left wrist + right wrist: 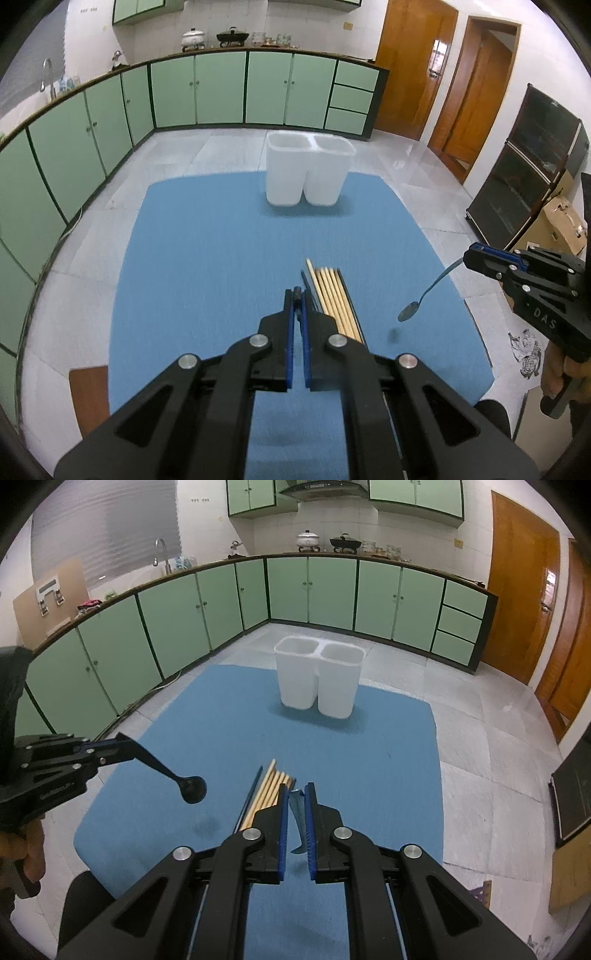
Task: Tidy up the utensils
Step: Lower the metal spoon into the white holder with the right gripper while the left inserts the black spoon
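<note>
With a black spoon (192, 789) clamped in the left gripper (297, 295) and a metal spoon (424, 295) in the right gripper (474, 254), both above the mat's (207, 236) near edge, each should be lowered bowl-first, upright, into the white holder (306, 173) at the far edge.

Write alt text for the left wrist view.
The left tool, shut on a black spoon, hangs over a blue mat beside a row of chopsticks. At right, the right tool holds a metal spoon in the air. A white two-cup holder stands at the mat's far edge.
</note>
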`<state>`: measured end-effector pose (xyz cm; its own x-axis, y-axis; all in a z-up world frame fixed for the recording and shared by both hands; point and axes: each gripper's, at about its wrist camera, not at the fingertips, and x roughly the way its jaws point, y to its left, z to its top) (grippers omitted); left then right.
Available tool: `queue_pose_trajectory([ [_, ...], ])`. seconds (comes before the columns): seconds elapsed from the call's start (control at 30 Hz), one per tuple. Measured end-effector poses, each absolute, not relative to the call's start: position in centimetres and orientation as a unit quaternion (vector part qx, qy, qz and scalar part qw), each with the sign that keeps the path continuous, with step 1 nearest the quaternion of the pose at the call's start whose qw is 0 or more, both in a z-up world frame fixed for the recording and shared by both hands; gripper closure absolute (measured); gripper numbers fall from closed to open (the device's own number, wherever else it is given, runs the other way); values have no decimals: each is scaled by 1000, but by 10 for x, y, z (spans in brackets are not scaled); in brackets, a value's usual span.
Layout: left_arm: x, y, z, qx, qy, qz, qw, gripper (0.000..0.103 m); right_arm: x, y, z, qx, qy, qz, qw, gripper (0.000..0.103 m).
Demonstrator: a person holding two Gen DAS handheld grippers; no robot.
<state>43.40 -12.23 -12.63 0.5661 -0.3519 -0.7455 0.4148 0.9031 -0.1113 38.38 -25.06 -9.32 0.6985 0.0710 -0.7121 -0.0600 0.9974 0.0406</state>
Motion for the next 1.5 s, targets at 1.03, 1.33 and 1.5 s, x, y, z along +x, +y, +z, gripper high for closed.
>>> queue_pose_trajectory([
  [1.03, 685, -217, -99, 16, 381, -205, 902, 100, 647, -326, -81, 74, 388, -26, 918, 95],
  [1.33, 669, -204, -106, 18, 371, -192, 908, 59, 617, -338, -100, 95, 385, -27, 918, 83],
  [1.5, 620, -177, -86, 21, 347, -193, 918, 43, 562, -341, -88, 98, 362, -21, 927, 76],
])
